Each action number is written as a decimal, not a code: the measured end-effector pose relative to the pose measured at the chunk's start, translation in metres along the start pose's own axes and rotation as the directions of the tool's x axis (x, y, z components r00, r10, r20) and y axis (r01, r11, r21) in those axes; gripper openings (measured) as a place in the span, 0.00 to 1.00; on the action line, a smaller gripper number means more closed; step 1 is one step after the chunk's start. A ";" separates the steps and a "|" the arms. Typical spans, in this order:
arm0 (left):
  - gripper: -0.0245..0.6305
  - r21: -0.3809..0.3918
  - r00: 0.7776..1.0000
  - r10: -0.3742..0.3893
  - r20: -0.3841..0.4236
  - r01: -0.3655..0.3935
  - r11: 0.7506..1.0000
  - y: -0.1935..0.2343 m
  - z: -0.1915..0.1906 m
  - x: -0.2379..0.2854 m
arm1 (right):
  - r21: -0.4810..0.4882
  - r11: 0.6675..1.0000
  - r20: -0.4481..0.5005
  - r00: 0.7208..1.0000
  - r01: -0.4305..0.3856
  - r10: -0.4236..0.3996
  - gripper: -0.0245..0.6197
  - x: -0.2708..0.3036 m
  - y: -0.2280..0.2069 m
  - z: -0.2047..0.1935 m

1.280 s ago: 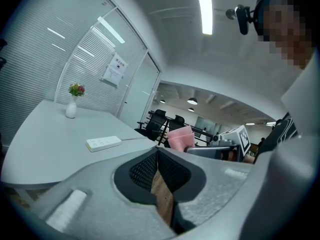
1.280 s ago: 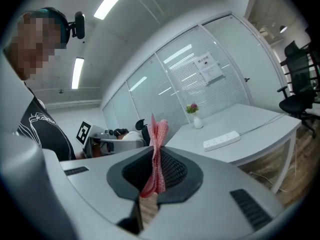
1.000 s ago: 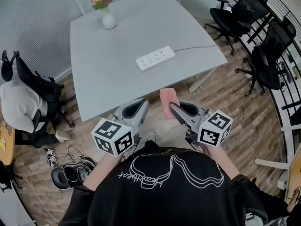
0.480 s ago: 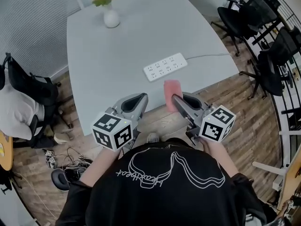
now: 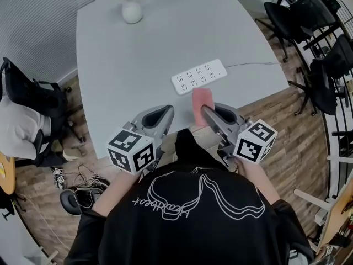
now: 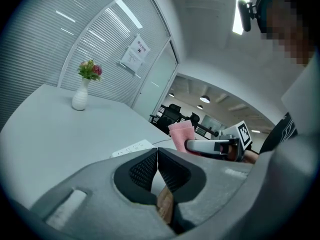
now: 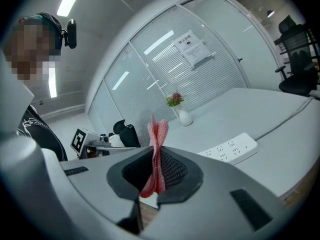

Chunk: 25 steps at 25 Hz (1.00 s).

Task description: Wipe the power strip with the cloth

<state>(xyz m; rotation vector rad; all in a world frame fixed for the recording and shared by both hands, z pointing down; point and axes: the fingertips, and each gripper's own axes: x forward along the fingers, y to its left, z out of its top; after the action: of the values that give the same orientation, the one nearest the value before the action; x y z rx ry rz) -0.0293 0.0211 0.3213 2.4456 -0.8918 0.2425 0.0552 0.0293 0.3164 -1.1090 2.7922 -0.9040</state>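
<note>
Approach step. The right gripper (image 5: 204, 110) clamps the pink cloth (image 5: 202, 98) short of the power strip (image 5: 199, 76). The left gripper (image 5: 167, 110) is closed and empty. Next, the cloth likely needs lowering onto the strip.

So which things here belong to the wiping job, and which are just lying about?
Job: power strip on the table; pink cloth; right gripper, clamped on it; left gripper, shut and empty.
Just there: vase of flowers; office chairs; cables on the floor.
</note>
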 end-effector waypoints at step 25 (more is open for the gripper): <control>0.06 -0.136 0.994 0.089 -0.064 -0.097 0.986 0.103 -0.004 0.061 | 0.049 0.999 -0.204 0.979 0.013 -0.003 0.10 0.105 -0.091 -0.009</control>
<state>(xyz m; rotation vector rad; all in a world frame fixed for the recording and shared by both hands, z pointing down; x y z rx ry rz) -0.0480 -0.0769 0.3873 2.2607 -0.9662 0.2740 0.0313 -0.0851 0.3919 -1.0789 2.9066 -1.1429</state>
